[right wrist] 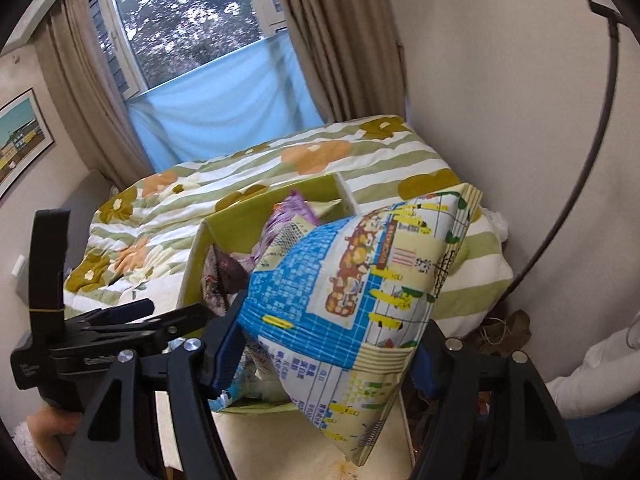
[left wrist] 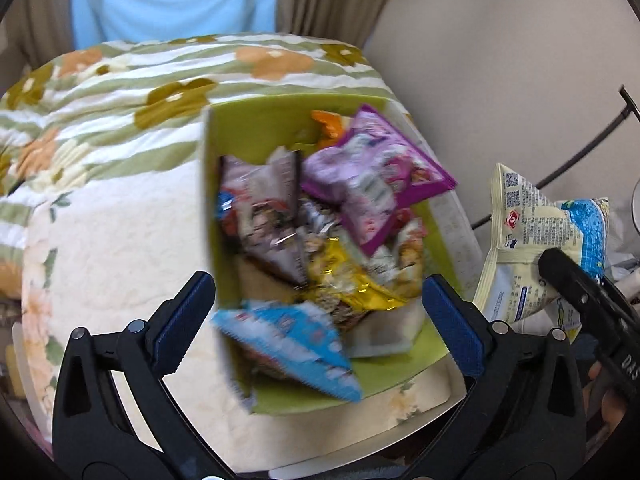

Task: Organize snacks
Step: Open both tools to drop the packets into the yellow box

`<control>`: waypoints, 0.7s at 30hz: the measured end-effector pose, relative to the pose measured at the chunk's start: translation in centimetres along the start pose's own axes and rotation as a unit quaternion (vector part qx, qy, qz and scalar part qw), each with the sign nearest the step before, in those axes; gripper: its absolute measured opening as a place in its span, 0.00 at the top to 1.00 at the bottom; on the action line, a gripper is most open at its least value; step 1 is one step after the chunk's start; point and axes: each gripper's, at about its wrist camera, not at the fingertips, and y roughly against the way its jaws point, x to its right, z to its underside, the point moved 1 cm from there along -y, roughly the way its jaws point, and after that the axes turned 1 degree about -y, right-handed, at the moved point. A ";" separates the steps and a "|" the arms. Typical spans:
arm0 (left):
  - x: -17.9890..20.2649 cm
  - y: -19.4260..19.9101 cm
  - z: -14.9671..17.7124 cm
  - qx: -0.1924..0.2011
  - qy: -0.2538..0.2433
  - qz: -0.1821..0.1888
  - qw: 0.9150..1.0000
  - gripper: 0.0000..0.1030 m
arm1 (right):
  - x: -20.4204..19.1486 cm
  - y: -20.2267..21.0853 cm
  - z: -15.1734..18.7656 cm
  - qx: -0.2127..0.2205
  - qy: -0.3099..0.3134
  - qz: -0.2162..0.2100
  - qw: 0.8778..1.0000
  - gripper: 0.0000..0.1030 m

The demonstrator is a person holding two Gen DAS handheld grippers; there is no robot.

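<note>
A green box [left wrist: 248, 136] lies on the bed and holds several snack packets: a purple one [left wrist: 372, 176], a brown one [left wrist: 264, 204], a yellow one [left wrist: 352, 280], a light blue one [left wrist: 292, 340]. My left gripper [left wrist: 316, 320] is open and empty, its fingers on either side of the box's near end. My right gripper [right wrist: 324, 344] is shut on a large cream and blue snack bag [right wrist: 352, 280], held above the box's [right wrist: 236, 220] right side. The bag also shows in the left wrist view [left wrist: 532, 240], with the right gripper [left wrist: 576, 284] on it.
The box sits on a flowered green-striped quilt [left wrist: 100, 128]. A wall [right wrist: 500, 80] and a dark curved rod [right wrist: 600, 140] stand to the right. A curtained window [right wrist: 200, 40] is behind the bed. The left gripper [right wrist: 132, 316] shows at the left of the right wrist view.
</note>
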 end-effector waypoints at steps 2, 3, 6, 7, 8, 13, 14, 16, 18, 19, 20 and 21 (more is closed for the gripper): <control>-1.4 0.5 0.4 0.001 0.014 -0.008 1.000 0.01 | -1.0 -0.3 -0.2 -0.003 0.015 -0.012 1.000 0.37; -2.2 0.9 0.6 0.002 0.023 -0.009 1.000 0.01 | -1.7 -0.5 -0.5 -0.005 0.024 -0.018 1.000 0.37; -3.9 1.7 0.7 0.010 0.044 -0.012 0.999 0.01 | -3.2 -1.0 -0.8 -0.011 0.044 -0.038 0.998 0.37; -4.3 2.0 0.8 0.013 0.048 -0.017 0.999 0.01 | -3.5 -1.3 -0.9 -0.014 0.050 -0.043 0.998 0.36; -4.6 2.4 0.8 0.017 0.051 -0.022 0.998 0.01 | -4.0 -1.8 -1.1 -0.018 0.056 -0.047 0.997 0.36; -5.7 3.6 1.3 0.022 0.054 -0.059 0.997 0.01 | -5.5 -5.2 -1.6 -0.058 0.073 -0.060 0.994 0.30; -5.8 3.9 1.4 0.023 0.053 -0.068 0.996 0.01 | -5.7 -6.0 -1.6 -0.073 0.078 -0.058 0.993 0.26; -6.0 4.1 1.8 0.024 0.054 -0.086 0.995 0.01 | -5.5 -7.1 -1.3 -0.094 0.085 -0.041 0.991 0.04; -6.4 4.1 2.4 0.020 0.058 -0.096 0.993 0.01 | -4.9 -7.4 -0.7 -0.101 0.083 -0.031 0.991 0.01; -6.5 4.1 2.8 0.019 0.061 -0.097 0.993 0.01 | -4.5 -7.2 -0.4 -0.099 0.080 -0.025 0.992 0.01; -6.6 4.2 3.2 0.020 0.064 -0.096 0.993 0.01 | -4.3 -7.0 -0.2 -0.098 0.078 -0.019 0.992 0.01; -6.7 4.2 3.5 0.020 0.065 -0.094 0.993 0.01 | -4.0 -6.8 0.1 -0.096 0.077 -0.017 0.992 0.01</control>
